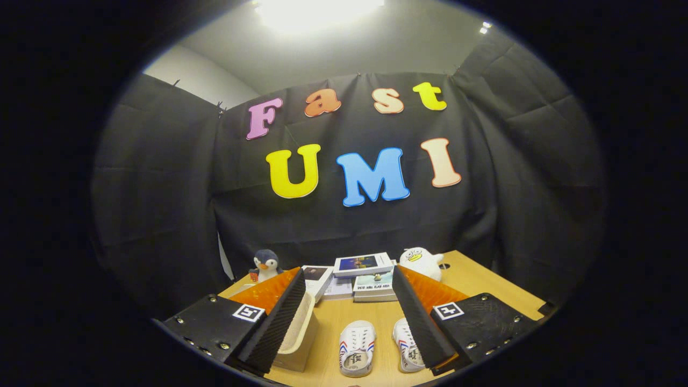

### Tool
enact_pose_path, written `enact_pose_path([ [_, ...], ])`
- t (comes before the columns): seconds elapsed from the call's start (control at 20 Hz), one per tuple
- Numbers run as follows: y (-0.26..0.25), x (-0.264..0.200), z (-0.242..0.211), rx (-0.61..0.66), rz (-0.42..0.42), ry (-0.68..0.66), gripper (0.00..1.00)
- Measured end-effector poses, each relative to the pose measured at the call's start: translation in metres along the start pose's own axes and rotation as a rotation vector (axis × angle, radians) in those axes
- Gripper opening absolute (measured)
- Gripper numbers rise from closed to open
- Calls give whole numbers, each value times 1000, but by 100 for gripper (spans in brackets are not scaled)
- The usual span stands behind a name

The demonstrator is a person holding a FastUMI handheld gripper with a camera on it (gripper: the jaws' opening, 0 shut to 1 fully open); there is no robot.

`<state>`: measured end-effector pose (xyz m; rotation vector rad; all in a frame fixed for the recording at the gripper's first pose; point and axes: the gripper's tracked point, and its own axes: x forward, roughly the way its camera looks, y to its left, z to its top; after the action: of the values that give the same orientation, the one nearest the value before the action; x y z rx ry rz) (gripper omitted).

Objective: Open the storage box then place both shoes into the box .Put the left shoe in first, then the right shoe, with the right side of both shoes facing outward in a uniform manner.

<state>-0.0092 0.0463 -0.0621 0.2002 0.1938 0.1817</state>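
Two small white shoes with red and blue stripes lie on the wooden table, toes pointing away. One shoe lies between my fingers; the other shoe is partly hidden behind my right finger. A cream storage box stands behind my left finger, which covers much of it; I cannot tell how its lid stands. My gripper is open and held above the table, with nothing between its fingers.
Beyond the shoes, stacked books lie across the back of the table. A penguin plush stands at the back left and a white plush toy at the back right. Black cloth walls close in the booth.
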Motion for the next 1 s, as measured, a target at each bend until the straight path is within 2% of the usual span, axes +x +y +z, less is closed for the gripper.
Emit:
enact_pose_path([
  [0.4,19,6,-52,291,85,185,99],
  [0.6,22,11,-79,443,102,278,97],
  [1.0,48,11,-122,648,183,432,97],
])
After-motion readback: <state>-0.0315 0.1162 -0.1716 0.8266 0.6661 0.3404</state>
